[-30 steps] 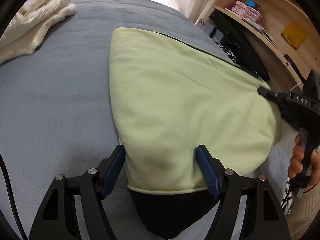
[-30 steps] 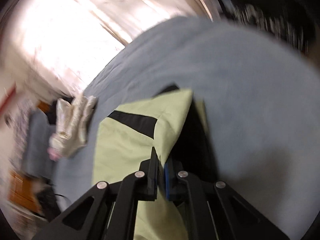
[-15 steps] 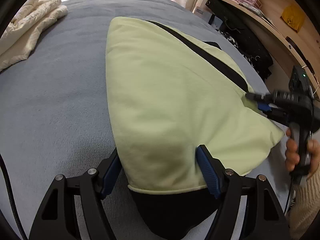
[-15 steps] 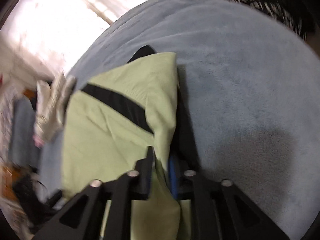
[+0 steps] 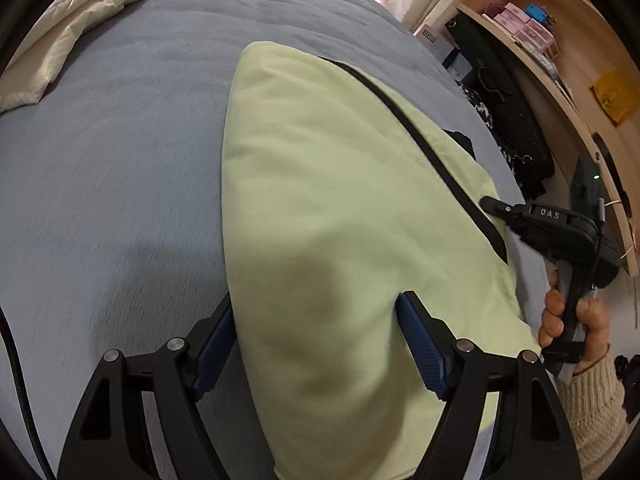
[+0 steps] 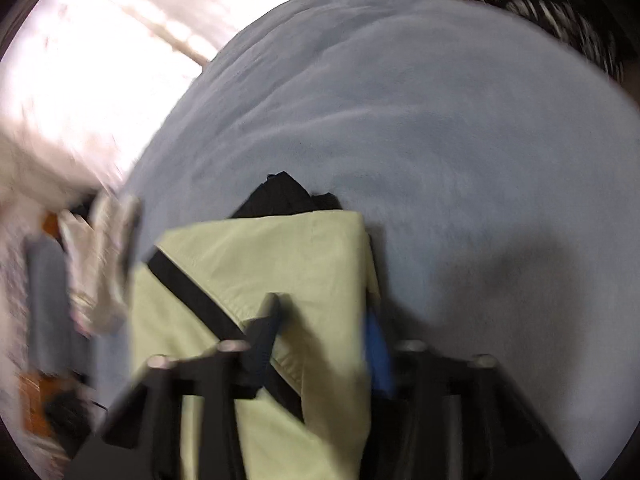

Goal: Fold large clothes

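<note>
Garment (image 5: 340,220) on bed (image 5: 100,160) – between spread jaws of left gripper (image 5: 320,320); right gripper (image 6: 320,320) jaws parted, astride edge.

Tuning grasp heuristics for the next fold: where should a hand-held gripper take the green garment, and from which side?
Grip the green garment at its far rounded end near the top of the left wrist view, coming in low from the bare grey bedcover beyond it. That end lies flat with open cover around it, while the near edges already sit at the left hand-held gripper and right hand-held gripper.

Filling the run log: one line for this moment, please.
step: fold | garment: on bed | left gripper: open, straddling garment | right gripper: open, garment corner between fingers
</note>
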Motion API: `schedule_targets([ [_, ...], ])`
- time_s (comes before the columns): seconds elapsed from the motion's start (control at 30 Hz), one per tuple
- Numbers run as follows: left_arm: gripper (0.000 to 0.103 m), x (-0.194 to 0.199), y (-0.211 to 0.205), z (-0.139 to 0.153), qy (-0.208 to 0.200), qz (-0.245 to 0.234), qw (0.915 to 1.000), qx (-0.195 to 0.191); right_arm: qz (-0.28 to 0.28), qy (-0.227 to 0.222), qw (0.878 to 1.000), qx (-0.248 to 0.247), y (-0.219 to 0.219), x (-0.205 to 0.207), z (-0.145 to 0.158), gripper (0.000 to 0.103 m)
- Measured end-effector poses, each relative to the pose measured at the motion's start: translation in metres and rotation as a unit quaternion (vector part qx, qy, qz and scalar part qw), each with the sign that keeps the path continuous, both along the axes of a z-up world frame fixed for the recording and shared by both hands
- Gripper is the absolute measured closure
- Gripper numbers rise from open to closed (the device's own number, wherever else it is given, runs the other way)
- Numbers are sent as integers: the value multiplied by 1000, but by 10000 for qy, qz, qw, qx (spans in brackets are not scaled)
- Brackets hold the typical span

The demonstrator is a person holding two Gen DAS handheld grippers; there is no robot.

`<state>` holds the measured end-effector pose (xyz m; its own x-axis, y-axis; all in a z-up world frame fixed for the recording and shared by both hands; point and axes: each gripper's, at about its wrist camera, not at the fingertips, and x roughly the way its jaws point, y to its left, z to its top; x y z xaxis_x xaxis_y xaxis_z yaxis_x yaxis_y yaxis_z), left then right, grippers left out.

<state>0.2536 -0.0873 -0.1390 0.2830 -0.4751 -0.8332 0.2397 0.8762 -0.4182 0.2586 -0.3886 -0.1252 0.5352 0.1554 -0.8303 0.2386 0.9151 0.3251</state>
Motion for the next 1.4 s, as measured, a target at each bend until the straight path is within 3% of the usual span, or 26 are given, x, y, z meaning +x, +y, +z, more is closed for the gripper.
schedule_targets([
  [0.07, 25, 2, -5, -2, -104, -44, 9998, 135, -101, -235, 9990, -378, -3, -4, 4, 101],
  [0.17, 23, 0, -9, -7, -236, -87, 9994, 253, -111, 134, 9998, -108, -12, -4, -15, 100],
  [0.3, 24, -5, -8, 6, -387, -22, 9982, 457, -307, 106, 9991, -276, -12, -29, 10, 97],
  [0.43, 25, -33, -9, 42, -1261, 130, 9883, 844, -301, -353, 9988, -184, 8, -74, 40, 96],
  [0.53, 29, -54, -16, 62, -1593, 82, 9841, 778, 34, -426, 9990, 149, 44, -98, 41, 96],
  [0.63, 39, -71, -26, 61, -1557, -36, 9847, 786, 418, -368, 9980, 291, 84, -114, 29, 96],
  [0.73, 41, -80, -35, 43, -1270, -114, 9875, 932, 549, -132, 9983, 111, 102, -123, 11, 96],
  [0.83, 41, -99, -30, 31, -1451, -110, 9816, 1235, 156, 112, 9996, -202, 86, -133, -6, 101],
  [0.97, 41, -110, -31, 29, -1611, -102, 9761, 1458, -206, -159, 9994, -234, 51, -160, -2, 103],
  [1.03, 41, -111, -28, 27, -1524, -29, 9777, 1444, -607, -39, 9935, -960, 45, -170, 2, 103],
  [1.07, 41, -112, -26, 26, -1491, 13, 9790, 1393, -695, -12, 9917, -1079, 44, -171, 2, 102],
  [1.1, 41, -112, -24, 27, -1456, 41, 9801, 1348, -772, 12, 9922, -976, 39, -174, 1, 97],
  [1.2, 41, -110, -22, 28, -1340, 98, 9828, 1265, -937, -49, 9945, -467, 26, -182, 1, 97],
  [1.4, 41, -111, -17, 31, -1163, 160, 9863, 1161, -1018, -106, 9940, -380, 24, -186, 4, 97],
])
